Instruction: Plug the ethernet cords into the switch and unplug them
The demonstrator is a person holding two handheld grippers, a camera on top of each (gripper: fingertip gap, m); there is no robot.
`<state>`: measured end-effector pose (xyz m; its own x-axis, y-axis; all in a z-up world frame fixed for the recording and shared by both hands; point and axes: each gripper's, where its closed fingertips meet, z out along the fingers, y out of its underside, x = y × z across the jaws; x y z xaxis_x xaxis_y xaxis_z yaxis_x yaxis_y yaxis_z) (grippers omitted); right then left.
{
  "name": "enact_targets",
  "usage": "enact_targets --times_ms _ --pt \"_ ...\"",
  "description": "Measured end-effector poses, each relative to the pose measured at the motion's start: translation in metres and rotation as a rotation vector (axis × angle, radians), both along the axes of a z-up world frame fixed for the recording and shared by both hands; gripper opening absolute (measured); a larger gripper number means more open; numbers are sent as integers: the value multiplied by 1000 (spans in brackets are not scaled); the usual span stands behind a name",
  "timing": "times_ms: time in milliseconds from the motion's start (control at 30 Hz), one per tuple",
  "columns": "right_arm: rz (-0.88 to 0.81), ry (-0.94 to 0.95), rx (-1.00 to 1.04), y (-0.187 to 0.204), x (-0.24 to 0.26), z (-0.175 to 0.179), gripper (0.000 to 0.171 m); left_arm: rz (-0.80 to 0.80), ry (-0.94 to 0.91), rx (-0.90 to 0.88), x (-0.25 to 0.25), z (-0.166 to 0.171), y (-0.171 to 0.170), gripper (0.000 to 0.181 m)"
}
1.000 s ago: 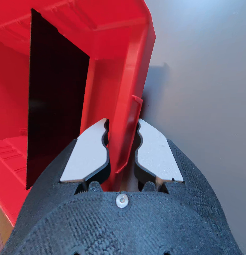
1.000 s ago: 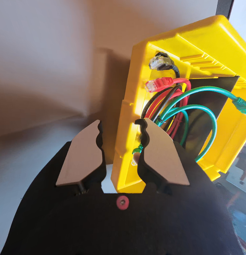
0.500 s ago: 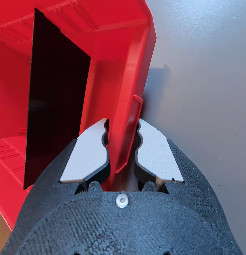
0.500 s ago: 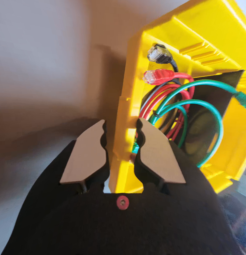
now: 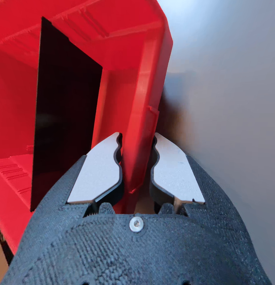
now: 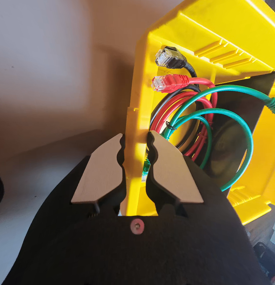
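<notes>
The left gripper (image 5: pixel 137 137) has its jaws squeezed on the red bin's (image 5: pixel 143 98) wall. The right gripper (image 6: pixel 136 135) has its jaws squeezed on the yellow bin's (image 6: pixel 137 111) wall, with ethernet cords (image 6: pixel 195 111) coiled inside.

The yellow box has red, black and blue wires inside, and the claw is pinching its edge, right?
Nearly. The third wire is green, not blue, as the right wrist view shows. The red and black ones are there, and the right gripper does pinch the yellow box's edge.
</notes>
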<state>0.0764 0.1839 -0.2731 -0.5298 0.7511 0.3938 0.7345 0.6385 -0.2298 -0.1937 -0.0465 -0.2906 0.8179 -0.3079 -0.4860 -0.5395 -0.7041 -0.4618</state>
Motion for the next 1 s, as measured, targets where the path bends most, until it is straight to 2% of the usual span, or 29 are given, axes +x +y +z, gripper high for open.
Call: enact_targets --times_ms 233,300,367,400,467,533,600,733,833,933,1000 --pt "-10 96 -16 -21 20 5 31 -256 -11 0 53 0 46 38" --pt "-26 121 -33 -24 22 9 33 -248 -7 17 55 2 56 43" --pt "-25 148 11 -21 21 10 21 -197 -18 15 55 5 60 50" --pt "-28 157 1 -21 21 11 21 -184 -19 27 58 9 60 52" --pt "-24 181 -56 -27 21 11 20 -174 -43 95 69 26 58 50" --pt "-14 202 -103 -36 21 11 20 -168 -125 175 91 48 54 48" --pt "5 217 -84 -44 22 12 20 -181 -290 228 126 66 49 45" --pt "27 279 -99 -71 26 12 20 -203 -627 238 201 74 52 41" --pt "13 421 -80 -92 29 21 22 -163 -790 229 241 63 70 44" --pt "-81 668 -261 -113 46 59 37 -78 -806 253 249 50 89 50" --pt "-211 865 -355 -102 69 84 38 -19 -798 289 243 49 98 49"
